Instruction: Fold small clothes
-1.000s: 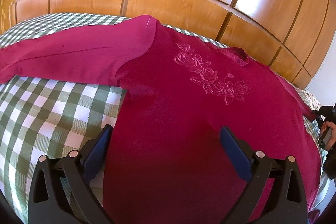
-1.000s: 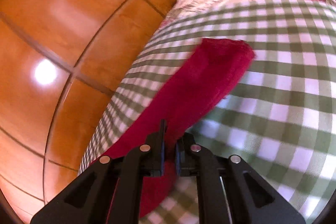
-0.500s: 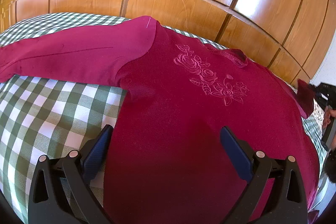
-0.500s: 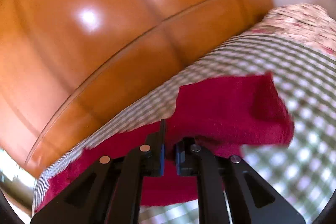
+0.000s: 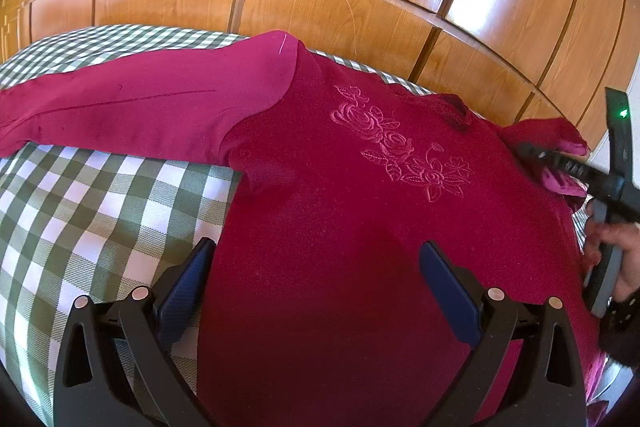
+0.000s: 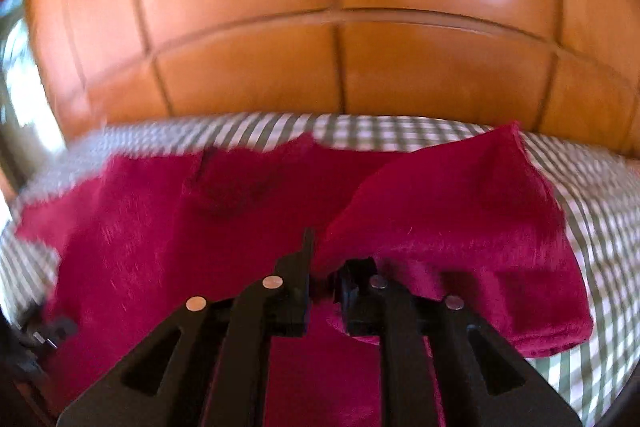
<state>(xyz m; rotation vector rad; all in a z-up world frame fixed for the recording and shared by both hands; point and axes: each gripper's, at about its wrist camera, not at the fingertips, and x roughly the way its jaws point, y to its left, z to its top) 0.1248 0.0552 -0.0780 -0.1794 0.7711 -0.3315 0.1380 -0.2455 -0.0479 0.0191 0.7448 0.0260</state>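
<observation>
Crimson sweater on checked cloth; left gripper fingers wide, right gripper pinching its sleeve

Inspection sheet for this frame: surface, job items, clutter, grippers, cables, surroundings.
Surface: green-and-white checked cloth.
Job's things: crimson sweater lies spread front up, rose embroidery showing; one sleeve stretched flat, the other sleeve lifted over the body.
Clutter: nothing seen.
Grippers: left gripper open above the sweater's body; right gripper shut on the lifted sleeve.
Cables: nothing seen.
Surroundings: glossy wooden panels behind the cloth.
</observation>
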